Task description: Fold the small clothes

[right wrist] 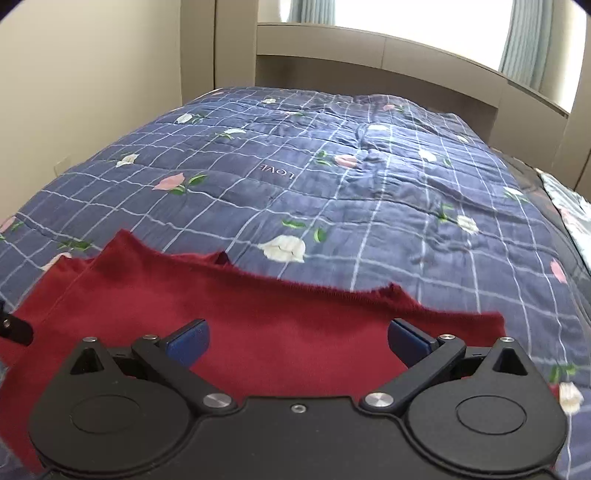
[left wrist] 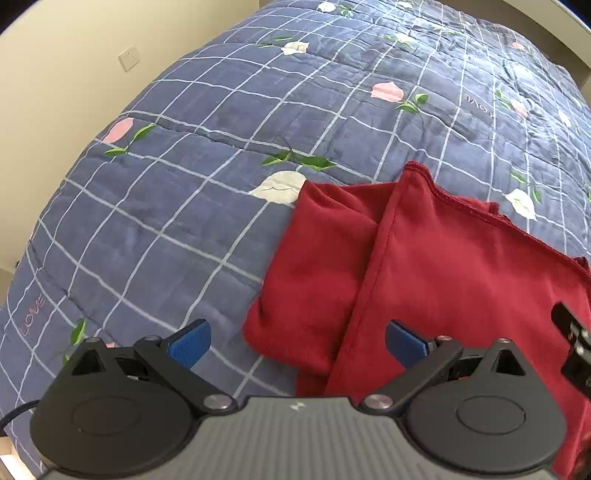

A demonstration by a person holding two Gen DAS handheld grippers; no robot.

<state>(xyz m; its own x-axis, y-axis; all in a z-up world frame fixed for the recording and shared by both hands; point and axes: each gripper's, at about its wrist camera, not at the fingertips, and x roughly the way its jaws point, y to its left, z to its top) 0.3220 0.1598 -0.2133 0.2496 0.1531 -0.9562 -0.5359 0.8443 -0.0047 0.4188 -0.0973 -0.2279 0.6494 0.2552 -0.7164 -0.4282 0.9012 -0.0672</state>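
A dark red garment (left wrist: 424, 266) lies on the blue checked quilt (left wrist: 207, 155), with one flap folded over along a diagonal seam. My left gripper (left wrist: 298, 343) hovers open over the garment's lower left edge, nothing between its blue pads (left wrist: 190, 345). In the right wrist view the same red garment (right wrist: 258, 306) spreads across the near part of the quilt (right wrist: 332, 184), its ragged hem facing away. Above its middle my right gripper (right wrist: 298, 341) is open and holds nothing. A black piece of the other gripper (left wrist: 576, 343) shows at the right edge of the left wrist view.
The quilt, printed with flowers and the word LOVE, covers a bed. A beige wall (left wrist: 55, 74) with a socket (left wrist: 129, 57) runs along the left. A beige headboard shelf (right wrist: 369, 51) and a curtained window (right wrist: 535, 33) stand at the far end.
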